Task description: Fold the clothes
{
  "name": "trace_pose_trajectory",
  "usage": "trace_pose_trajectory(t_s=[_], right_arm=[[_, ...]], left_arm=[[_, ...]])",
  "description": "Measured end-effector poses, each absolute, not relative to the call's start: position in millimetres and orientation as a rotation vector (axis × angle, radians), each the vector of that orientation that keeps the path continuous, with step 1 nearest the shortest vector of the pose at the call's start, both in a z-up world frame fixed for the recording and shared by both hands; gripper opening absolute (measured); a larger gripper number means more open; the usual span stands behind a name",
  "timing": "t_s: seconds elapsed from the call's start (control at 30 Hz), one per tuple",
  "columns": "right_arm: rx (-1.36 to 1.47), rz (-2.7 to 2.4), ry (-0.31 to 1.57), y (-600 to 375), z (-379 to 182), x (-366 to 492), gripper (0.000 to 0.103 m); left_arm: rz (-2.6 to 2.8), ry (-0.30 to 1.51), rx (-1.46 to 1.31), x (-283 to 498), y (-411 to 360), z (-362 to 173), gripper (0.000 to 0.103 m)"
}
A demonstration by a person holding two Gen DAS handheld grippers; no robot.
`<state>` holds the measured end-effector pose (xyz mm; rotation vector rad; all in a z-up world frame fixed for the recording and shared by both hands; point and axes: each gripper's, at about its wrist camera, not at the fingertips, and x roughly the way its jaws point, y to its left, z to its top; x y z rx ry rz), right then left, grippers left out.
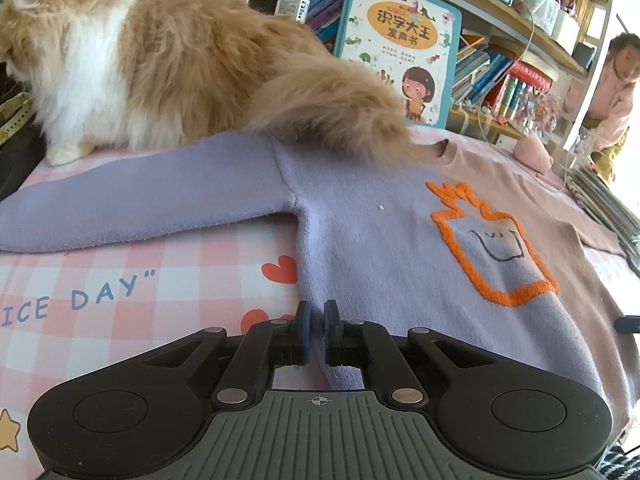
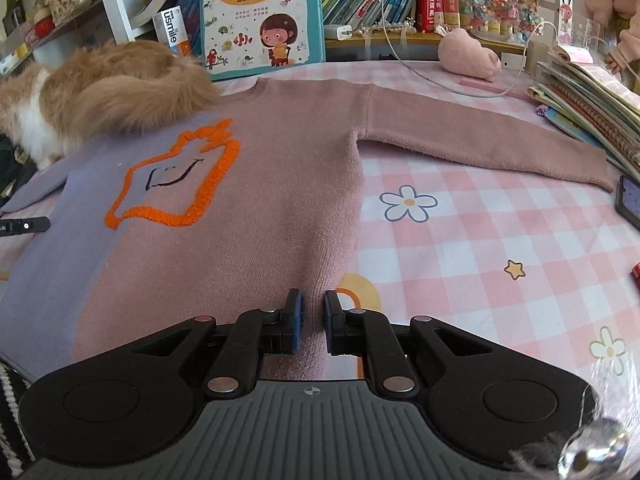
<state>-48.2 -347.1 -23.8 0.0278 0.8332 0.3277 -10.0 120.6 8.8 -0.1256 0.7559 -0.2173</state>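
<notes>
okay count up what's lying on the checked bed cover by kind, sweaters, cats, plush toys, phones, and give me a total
Sweaters: 1, the two-tone sweater
Cats: 1, the cat, tail on the sweater
Plush toys: 1, the pink plush
Phones: 1, the phone
Total: 4

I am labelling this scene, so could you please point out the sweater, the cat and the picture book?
sweater [image 2: 256, 216]: right wrist view, middle of the pink front.
cat [image 1: 180, 68]: left wrist view, on its furry back.
picture book [image 2: 260, 12]: right wrist view, middle of the cover.

Lilac-and-pink knit sweater [image 2: 248, 208] with orange outlined motif, flat face-up on checked sheet, both sleeves spread wide.
</notes>
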Motion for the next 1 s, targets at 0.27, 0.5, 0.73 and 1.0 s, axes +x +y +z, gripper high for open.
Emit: trace_pose_trajectory(t_s=[0.27, 0.5, 0.73, 1.0], right_arm=[[0.008, 0.325, 0.819, -345.8, -23.5, -49.6, 0.013], [-0.036, 0.278, 0.724, -344.8, -10.3, -49.1, 0.026], [-0.006, 0.285, 0.614, -337.8, 0.8, -38.7, 0.044], [0.038, 0.376, 0.618, -302.1, -10.6, -19.0, 0.063]], left_arm=[[-0.210, 0.757, -0.123, -9.2, 119.2, 8.7, 0.005], [-0.186, 0.753, -0.120, -9.3, 118.5, 13.4, 0.012], [-0.137, 0.733, -0.155, -7.4, 123.7, 16.3, 0.042], [-0.072, 0.719, -0.156, -6.7, 130.2, 15.4, 0.058]])
